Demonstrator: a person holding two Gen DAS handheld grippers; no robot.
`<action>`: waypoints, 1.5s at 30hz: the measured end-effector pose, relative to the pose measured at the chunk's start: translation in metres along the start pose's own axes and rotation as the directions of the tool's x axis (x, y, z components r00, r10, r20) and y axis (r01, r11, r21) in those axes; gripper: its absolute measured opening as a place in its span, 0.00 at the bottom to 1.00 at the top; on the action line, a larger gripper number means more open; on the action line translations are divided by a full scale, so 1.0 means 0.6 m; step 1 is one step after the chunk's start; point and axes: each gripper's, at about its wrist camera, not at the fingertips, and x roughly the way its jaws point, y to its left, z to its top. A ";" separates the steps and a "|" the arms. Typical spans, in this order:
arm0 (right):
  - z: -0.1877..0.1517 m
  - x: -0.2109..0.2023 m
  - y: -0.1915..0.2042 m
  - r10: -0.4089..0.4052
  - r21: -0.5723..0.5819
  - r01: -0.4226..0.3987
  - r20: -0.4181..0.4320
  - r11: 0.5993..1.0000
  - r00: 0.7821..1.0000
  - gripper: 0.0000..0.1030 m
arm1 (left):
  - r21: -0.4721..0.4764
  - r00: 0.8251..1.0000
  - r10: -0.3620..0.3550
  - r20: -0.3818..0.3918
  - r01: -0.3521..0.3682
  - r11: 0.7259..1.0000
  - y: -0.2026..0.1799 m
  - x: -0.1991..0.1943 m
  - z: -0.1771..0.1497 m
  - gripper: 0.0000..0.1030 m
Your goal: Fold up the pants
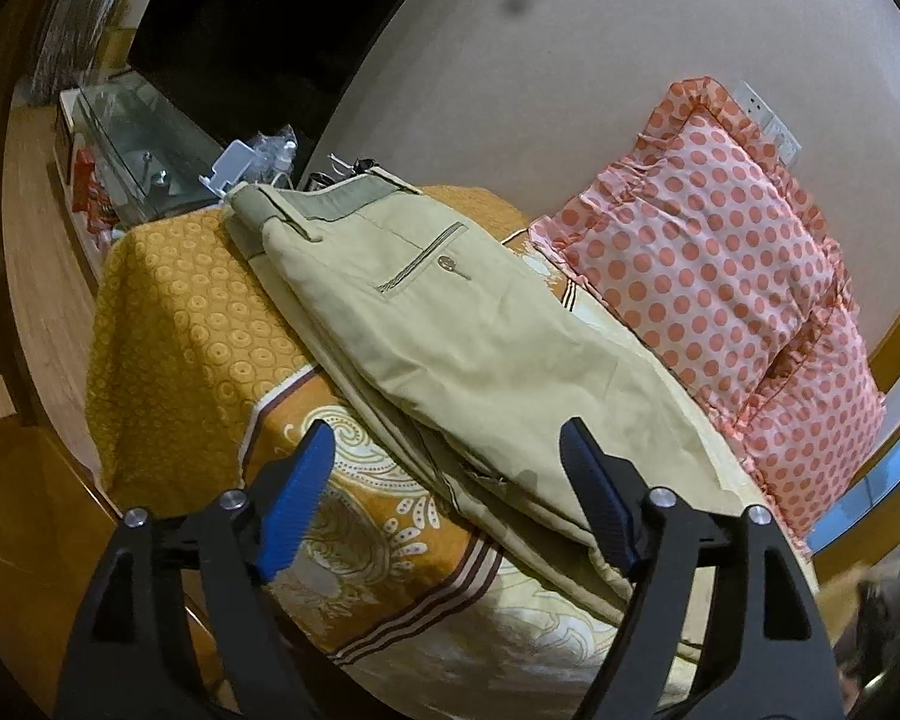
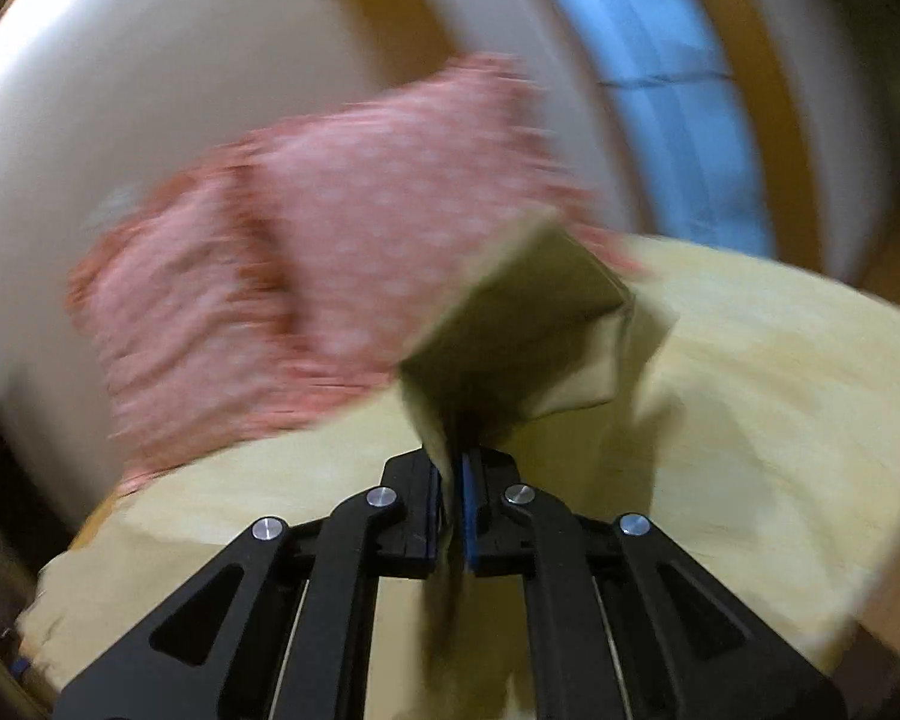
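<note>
Khaki pants [image 1: 450, 324] lie lengthwise on the orange patterned bedspread [image 1: 186, 324], waistband at the far end, back pocket up. My left gripper [image 1: 447, 438] is open, its blue pads either side of the near leg section, just above the cloth. In the blurred right wrist view my right gripper [image 2: 453, 474] is shut on a piece of the pants [image 2: 522, 330], which stands lifted above the bed.
A pink polka-dot pillow [image 1: 726, 276] leans on the wall at the right of the pants; it also shows in the right wrist view [image 2: 330, 240]. A glass-topped table [image 1: 144, 144] with small items stands beyond the bed's far end.
</note>
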 end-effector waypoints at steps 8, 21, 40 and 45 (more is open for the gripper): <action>-0.192 0.098 0.383 0.365 -0.244 -0.561 -0.547 0.791 0.753 0.15 | -0.033 0.999 -0.041 -0.002 0.041 0.999 0.014 0.004 0.010 0.81; -0.216 0.065 0.392 0.419 -0.172 -0.575 -0.527 0.800 0.740 0.93 | -0.045 0.999 0.021 0.028 -0.020 0.999 0.032 0.024 0.058 0.84; -0.165 0.069 0.297 0.445 -0.027 -0.505 -0.431 0.863 0.785 0.99 | -0.079 0.988 0.152 -0.037 -0.155 0.985 0.025 0.096 0.134 0.09; -0.119 0.059 0.216 0.426 0.058 -0.432 -0.321 0.900 0.846 0.99 | 0.258 0.997 -0.019 0.072 -0.001 0.966 -0.175 0.048 0.143 0.06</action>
